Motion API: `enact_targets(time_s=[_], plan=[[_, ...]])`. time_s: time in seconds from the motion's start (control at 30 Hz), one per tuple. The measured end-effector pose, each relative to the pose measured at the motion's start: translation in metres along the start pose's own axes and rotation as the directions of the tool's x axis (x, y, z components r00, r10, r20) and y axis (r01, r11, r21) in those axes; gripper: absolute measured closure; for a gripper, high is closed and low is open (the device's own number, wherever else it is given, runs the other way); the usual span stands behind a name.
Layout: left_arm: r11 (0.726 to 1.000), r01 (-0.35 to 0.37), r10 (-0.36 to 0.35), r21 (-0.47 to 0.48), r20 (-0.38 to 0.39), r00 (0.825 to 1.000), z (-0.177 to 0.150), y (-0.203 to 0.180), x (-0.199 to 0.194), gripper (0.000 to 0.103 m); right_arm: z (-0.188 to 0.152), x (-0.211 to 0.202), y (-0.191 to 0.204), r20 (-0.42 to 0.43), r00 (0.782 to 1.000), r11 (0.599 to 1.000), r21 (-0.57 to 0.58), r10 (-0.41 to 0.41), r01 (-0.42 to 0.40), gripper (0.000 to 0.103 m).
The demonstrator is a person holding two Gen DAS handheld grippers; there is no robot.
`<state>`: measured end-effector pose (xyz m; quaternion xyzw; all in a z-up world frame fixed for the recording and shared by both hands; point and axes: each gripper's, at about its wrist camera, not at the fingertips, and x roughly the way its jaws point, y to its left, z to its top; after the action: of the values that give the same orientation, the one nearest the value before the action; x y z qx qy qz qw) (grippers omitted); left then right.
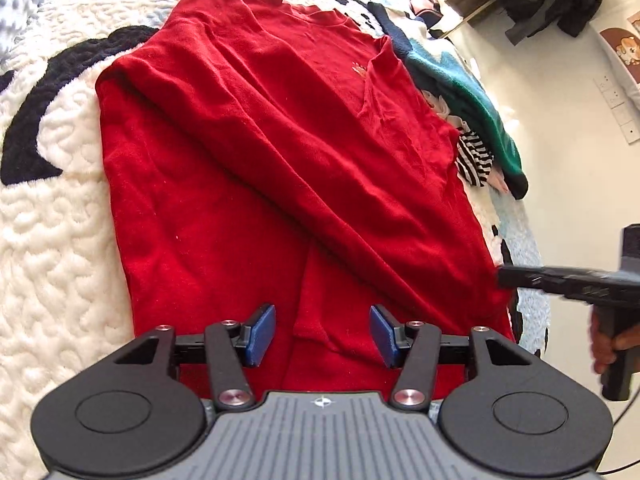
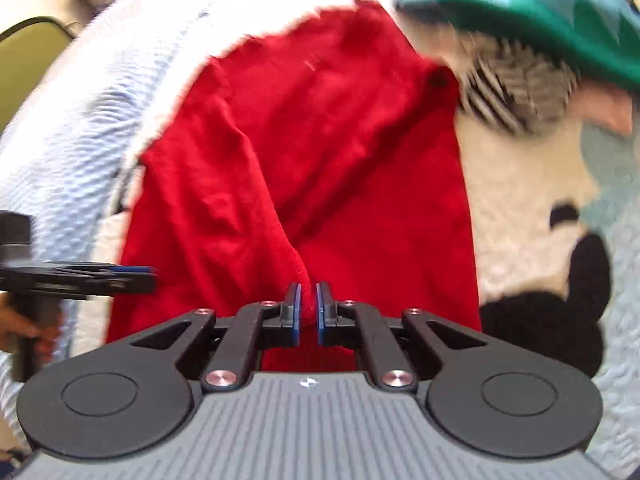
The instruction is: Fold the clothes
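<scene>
From the left wrist, the red sweater lay spread across the fleecy bed blanket, a heap of green and striped clothes crowding its far-right edge, while the left gripper hung released over the near hem. From the right wrist, blurred, the right gripper was clenched on a bunched fold of the red sweater, with bare blanket to its right.

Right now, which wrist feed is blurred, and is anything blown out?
Left wrist view: sharp on the red top, with fisheye bending at the edges. Right wrist view: motion-smeared, worst on the striped cloth; the blanket is overexposed at upper left.
</scene>
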<state>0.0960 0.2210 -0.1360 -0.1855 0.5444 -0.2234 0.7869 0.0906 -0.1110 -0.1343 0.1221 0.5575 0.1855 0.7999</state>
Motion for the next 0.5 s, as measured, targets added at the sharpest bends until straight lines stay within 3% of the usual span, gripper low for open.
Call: enact_targets(time_s=[0.13, 0.27, 0.37, 0.43, 0.5], plan=[[0.998, -0.047, 0.050, -0.037, 0.082, 0.995, 0.019, 0.010, -0.007, 0.047, -0.002, 0.006, -0.009, 0.059, 0.998, 0.997, 0.069, -0.021, 0.016, 0.093], [0.990, -0.064, 0.082, -0.127, 0.142, 0.986, 0.042, 0.029, -0.013, 0.046, -0.011, -0.005, -0.010, 0.069, 0.995, 0.996, 0.057, -0.066, 0.062, 0.067], [0.990, -0.022, 0.050, -0.141, 0.195, 0.979, 0.054, 0.027, -0.023, 0.046, -0.015, -0.021, 0.001, 0.119, 0.985, 0.992, -0.005, -0.122, 0.123, 0.070], [0.996, 0.010, 0.009, -0.090, 0.211, 0.977, 0.057, 0.012, -0.025, 0.046, -0.014, -0.031, 0.014, 0.174, 0.972, 0.984, -0.055, -0.160, 0.172, 0.079], [0.999, 0.041, -0.039, -0.007, 0.211, 0.977, 0.057, -0.009, -0.022, 0.046, -0.010, -0.030, 0.028, 0.206, 0.971, 0.984, -0.106, -0.118, 0.142, 0.083]])
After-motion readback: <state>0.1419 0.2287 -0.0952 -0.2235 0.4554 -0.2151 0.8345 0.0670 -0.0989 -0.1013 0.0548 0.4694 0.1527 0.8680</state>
